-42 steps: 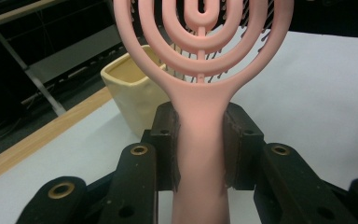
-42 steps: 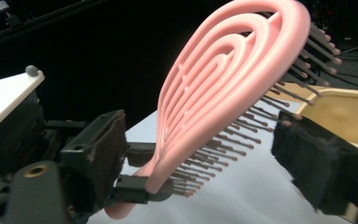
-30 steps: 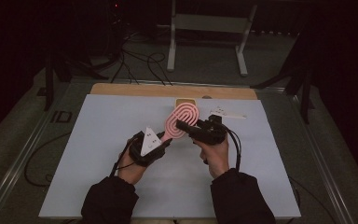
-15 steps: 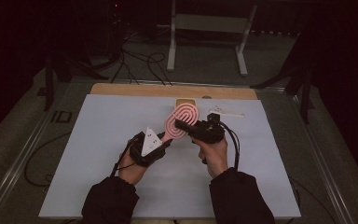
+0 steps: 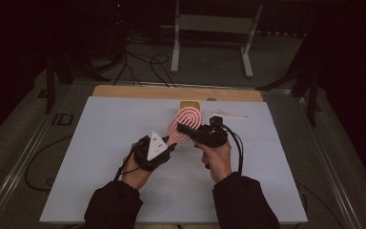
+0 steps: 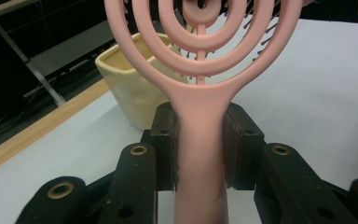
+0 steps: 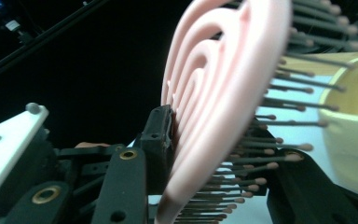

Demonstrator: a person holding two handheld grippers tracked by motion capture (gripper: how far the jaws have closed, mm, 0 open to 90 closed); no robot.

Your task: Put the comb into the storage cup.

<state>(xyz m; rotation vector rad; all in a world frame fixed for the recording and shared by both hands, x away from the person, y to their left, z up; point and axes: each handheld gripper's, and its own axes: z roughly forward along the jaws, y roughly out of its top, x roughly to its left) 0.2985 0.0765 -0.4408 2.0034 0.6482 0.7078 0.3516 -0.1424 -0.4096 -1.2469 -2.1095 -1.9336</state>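
Observation:
A pink hairbrush (image 5: 187,121) with a looped, open head is held tilted above the white table top (image 5: 100,143). My left gripper (image 5: 170,143) is shut on its handle (image 6: 200,140), one pad on each side. My right gripper (image 5: 183,128) comes in from the right across the head. Its jaws have just been closing on the head (image 7: 214,102): one pad (image 7: 158,140) presses on the smooth back, and the other jaw lies against the bristles (image 7: 270,165). A cream cup (image 5: 190,105) stands just behind the brush, close by in both gripper views (image 6: 126,93) (image 7: 354,130).
A small white object (image 5: 228,114) lies at the back right of the table. The table's wooden far edge (image 5: 171,91) borders a floor with cables and a metal stand (image 5: 214,24). Both of the person's dark sleeves enter from the bottom.
The right gripper's jaws have drawn in a little on the brush head. Both hands and the brush stay in place.

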